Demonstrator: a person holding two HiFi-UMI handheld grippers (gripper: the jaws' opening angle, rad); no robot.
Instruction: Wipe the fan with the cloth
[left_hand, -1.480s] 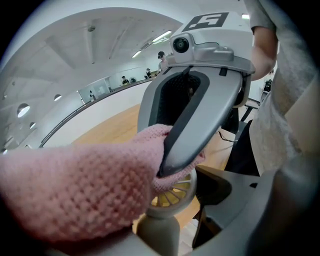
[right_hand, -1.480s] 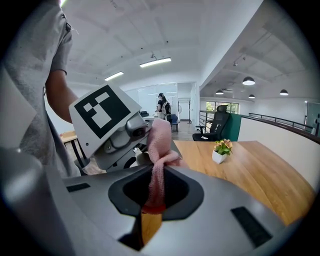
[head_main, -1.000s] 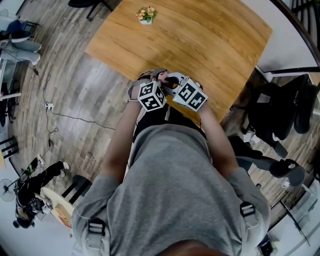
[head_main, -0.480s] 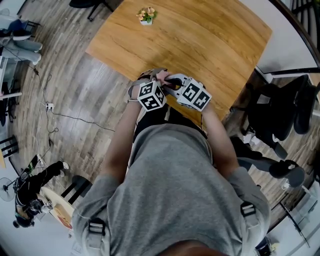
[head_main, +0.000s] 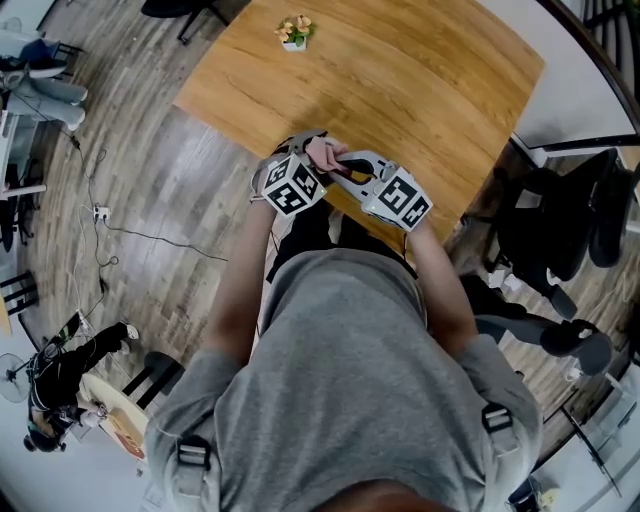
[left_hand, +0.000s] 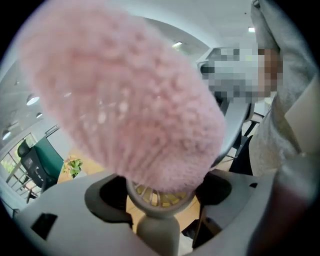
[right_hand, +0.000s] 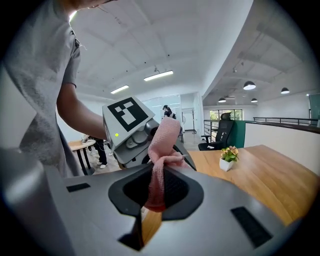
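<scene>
Over the near edge of the table (head_main: 420, 80), right in front of the person's chest: both grippers, drawn close together, marker cubes almost side by side.

Clamped in the left gripper (left_hand: 159, 212), jaws closed on the stem: a small fan (left_hand: 150, 196). Stem thick, round and pale grey, standing upright between the two dark pads. Head just above the jaws, ringed by a grey guard. Thin spokes across the front, pale yellow blades behind them. Only the lower arc of the head on show; everything above buried under the cloth (left_hand: 130, 95).

Pink, soft and nubbly up close, bunched into a fat pad that fills most of the left gripper view. Laid over the top of the guard, seemingly in contact with it. From the head view, a small pink wad (head_main: 325, 153) between the two grippers, above the table's edge.

Pinched in the right gripper (right_hand: 156, 192), jaws shut tight on a narrow gathered tail of the same cloth (right_hand: 165, 140). Waffle weave plain here, tail rising from the jaws toward the left gripper's marker cube.

At the far end of the table, well away from the fan: a small potted plant (head_main: 293, 30) in a white pot.
</scene>
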